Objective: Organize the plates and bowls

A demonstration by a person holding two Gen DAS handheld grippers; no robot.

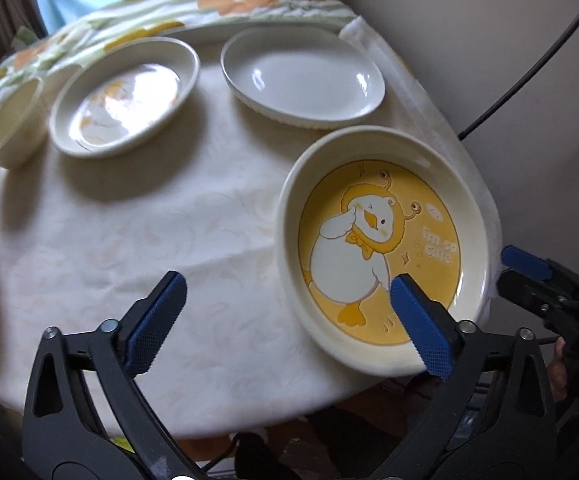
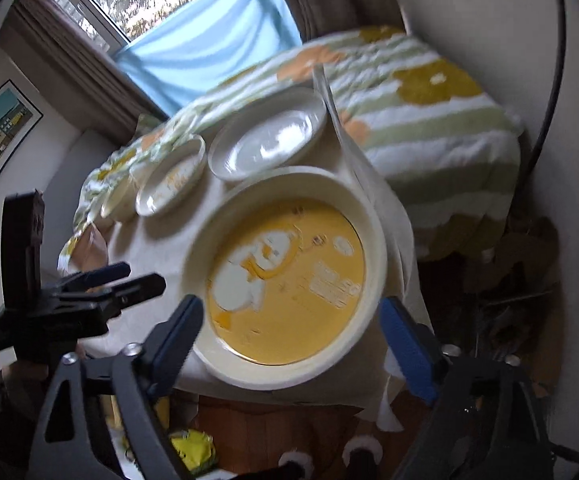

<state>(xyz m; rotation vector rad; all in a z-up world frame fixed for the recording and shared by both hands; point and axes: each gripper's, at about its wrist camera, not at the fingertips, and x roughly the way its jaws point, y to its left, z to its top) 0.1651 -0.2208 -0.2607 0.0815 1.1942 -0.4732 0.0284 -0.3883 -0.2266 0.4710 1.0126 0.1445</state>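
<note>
A cream plate with a yellow duck picture (image 1: 381, 248) (image 2: 289, 280) sits at the near right corner of the white-clothed table (image 1: 149, 240). My left gripper (image 1: 289, 312) is open: one blue pad hovers over the plate's inside, the other over bare cloth, with the near rim between them. My right gripper (image 2: 293, 336) is open too, its fingers straddling the plate's near edge without a visible grip. Farther back lie a plain white oval plate (image 1: 301, 76) (image 2: 269, 140), a plate with a faded print (image 1: 125, 96) (image 2: 173, 176) and a small cream bowl (image 1: 9, 120) (image 2: 117, 196).
The right gripper's blue pad (image 1: 529, 264) shows at the table's right edge, and the left gripper (image 2: 137, 276) shows at left. A floral blanket on a bed (image 2: 429, 120) lies behind the table. A pale wall and a black cable (image 1: 529, 64) stand at right.
</note>
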